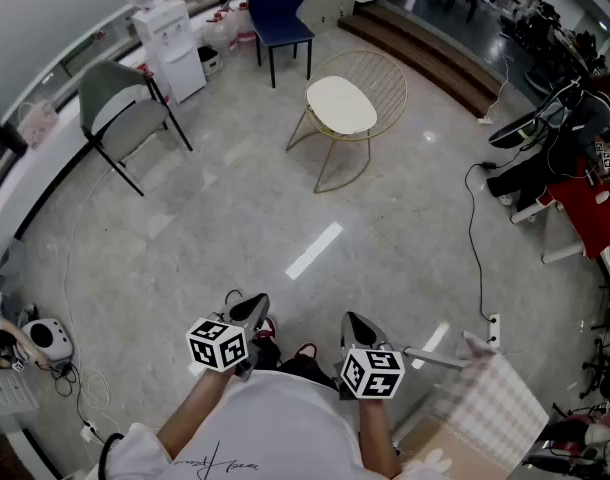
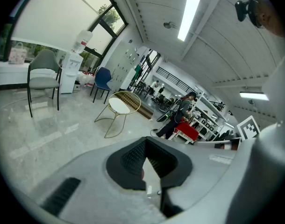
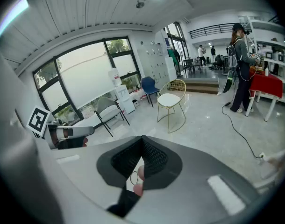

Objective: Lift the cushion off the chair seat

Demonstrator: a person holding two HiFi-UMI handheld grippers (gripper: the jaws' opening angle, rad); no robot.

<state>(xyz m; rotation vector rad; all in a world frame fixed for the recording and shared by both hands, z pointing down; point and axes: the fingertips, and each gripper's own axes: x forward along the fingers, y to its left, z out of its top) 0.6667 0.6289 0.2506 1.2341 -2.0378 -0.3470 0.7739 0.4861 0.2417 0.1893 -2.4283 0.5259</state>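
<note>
left gripper (image 1: 247, 311) and right gripper (image 1: 358, 326) are hanging pressed together, pinching nothing.
cushion (image 1: 340, 105) is lying on the far wire chair (image 1: 386, 69); arriving closed is probably risking shoving it off.

Head cam: high up, tilted steeply down at floor (image 1: 285, 198), wire chair (image 1: 385, 70) far off, top centre. Both gripper cams sit low, facing fwd past own jaws. All 3 share wire chair: mid-left in left gripper view (image 2: 131, 101), upper centre in right gripper view (image 3: 178, 86).
</note>
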